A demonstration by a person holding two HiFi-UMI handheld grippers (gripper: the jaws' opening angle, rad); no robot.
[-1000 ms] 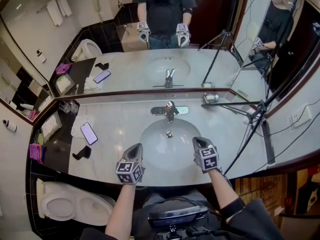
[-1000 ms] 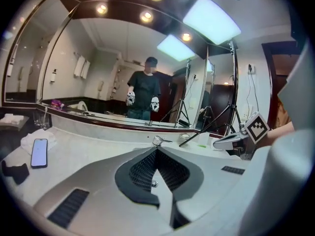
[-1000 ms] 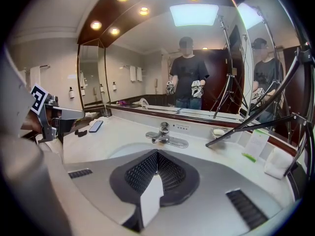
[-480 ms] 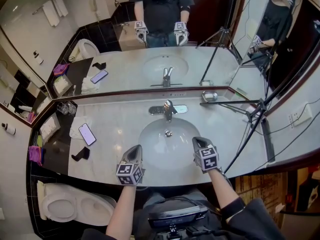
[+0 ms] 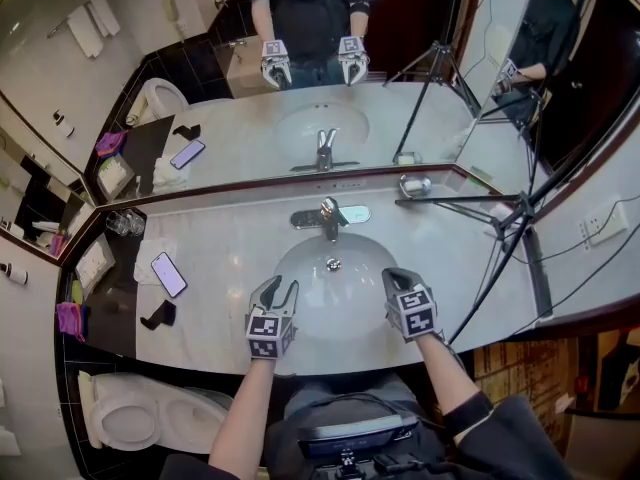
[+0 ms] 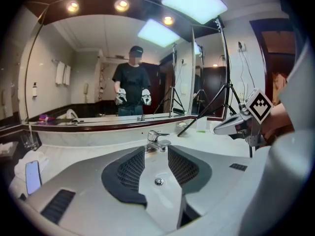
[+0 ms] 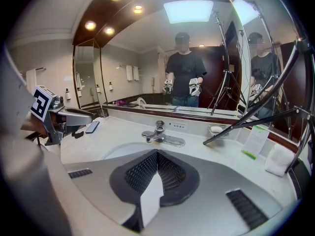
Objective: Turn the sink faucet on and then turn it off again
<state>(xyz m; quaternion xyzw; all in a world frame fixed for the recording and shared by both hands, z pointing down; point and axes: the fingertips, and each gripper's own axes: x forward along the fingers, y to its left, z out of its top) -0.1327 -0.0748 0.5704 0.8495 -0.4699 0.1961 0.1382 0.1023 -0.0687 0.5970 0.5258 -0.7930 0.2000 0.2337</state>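
The chrome faucet (image 5: 328, 214) stands at the back of the white sink basin (image 5: 300, 268), its lever lying along the spout; no water shows. My left gripper (image 5: 278, 288) hangs over the basin's near left part and points at the faucet (image 6: 157, 140), well short of it. Its jaws have just been opening and now stand apart with nothing between them; the drain (image 6: 158, 181) shows through the gap. My right gripper (image 5: 392, 279) hovers over the basin's near right rim, shut and empty, also facing the faucet (image 7: 158, 131).
A phone (image 5: 168, 274) and a small black object (image 5: 160, 313) lie on the counter at the left. A soap dish (image 5: 413, 185) sits back right, with a black tripod leg (image 5: 470, 202) crossing the counter there. A mirror backs the counter; a toilet (image 5: 150, 413) is lower left.
The left gripper has moved forward over the basin towards the faucet, rolled a little, and its jaws have parted. The right gripper has kept still.
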